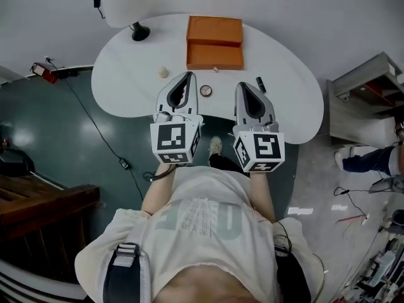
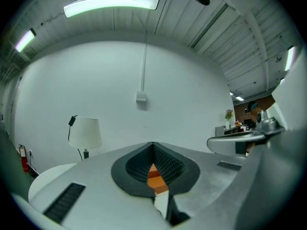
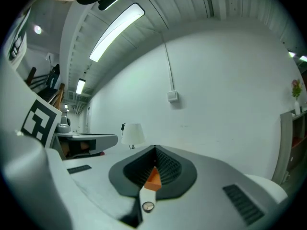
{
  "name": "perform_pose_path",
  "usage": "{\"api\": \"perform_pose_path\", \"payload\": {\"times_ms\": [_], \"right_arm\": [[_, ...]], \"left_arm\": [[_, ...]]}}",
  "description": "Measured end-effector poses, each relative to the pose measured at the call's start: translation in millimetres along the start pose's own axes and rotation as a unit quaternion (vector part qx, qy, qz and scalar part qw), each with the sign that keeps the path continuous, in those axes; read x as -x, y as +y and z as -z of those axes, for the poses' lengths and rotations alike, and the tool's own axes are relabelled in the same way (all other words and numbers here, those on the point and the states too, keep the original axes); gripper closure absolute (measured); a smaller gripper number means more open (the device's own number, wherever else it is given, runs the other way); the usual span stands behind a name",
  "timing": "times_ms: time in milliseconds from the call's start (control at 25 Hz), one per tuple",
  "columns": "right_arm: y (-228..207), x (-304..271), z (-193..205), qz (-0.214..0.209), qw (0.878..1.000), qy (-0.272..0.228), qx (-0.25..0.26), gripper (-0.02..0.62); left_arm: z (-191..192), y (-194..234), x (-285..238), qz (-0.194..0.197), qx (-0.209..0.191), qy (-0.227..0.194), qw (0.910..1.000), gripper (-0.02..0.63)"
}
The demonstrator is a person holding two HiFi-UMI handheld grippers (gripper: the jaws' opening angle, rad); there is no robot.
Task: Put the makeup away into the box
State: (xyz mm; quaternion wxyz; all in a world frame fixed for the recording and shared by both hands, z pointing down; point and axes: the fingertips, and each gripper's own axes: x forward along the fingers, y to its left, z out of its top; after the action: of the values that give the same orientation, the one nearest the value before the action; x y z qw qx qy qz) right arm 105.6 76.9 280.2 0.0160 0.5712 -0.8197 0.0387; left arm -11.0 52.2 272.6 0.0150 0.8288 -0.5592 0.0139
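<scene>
An open orange box [image 1: 214,43] stands at the back of the white table [image 1: 126,74]. In front of it lie a round compact [image 1: 206,91], a cream ball-shaped item [image 1: 163,72] and a black tube [image 1: 261,84]. My left gripper [image 1: 187,76] is held level over the table's near edge, shut and empty, just left of the compact. My right gripper [image 1: 243,86] is beside it, shut and empty, left of the black tube. Through the left gripper's [image 2: 153,145] closed jaws a slice of the orange box [image 2: 154,176] shows. The right gripper view shows the box [image 3: 153,178] and compact [image 3: 147,206] past my right gripper [image 3: 155,149].
A white-shaded lamp [image 1: 120,5] stands at the table's back left corner. A cable [image 1: 104,141] runs over the dark floor on the left, near wooden furniture [image 1: 38,201]. A grey shelf unit [image 1: 369,93] and another person's leg [image 1: 369,160] are at the right.
</scene>
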Motion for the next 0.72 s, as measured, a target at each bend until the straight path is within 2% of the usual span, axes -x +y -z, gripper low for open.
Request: {"api": "perform_pose_path", "payload": {"times_ms": [240, 440, 720], "right_arm": [[-39.7, -55.2, -21.6, -0.018, 0.999, -0.022, 0.016, 0.592], [-58.6, -97.2, -20.3, -0.042, 0.999, -0.003, 0.001, 0.592], [-64.8, -128.3, -17.4, -0.053, 0.999, 0.006, -0.009, 0.592]], "left_arm": [[-11.9, 16.1, -69.2, -0.03, -0.001, -0.019, 0.9994, 0.6], [-9.8, 26.6, -110.7, -0.052, -0.017, 0.001, 0.9985, 0.6], [-9.4, 33.2, -134.5, -0.049, -0.009, 0.007, 0.9987, 0.6]]}}
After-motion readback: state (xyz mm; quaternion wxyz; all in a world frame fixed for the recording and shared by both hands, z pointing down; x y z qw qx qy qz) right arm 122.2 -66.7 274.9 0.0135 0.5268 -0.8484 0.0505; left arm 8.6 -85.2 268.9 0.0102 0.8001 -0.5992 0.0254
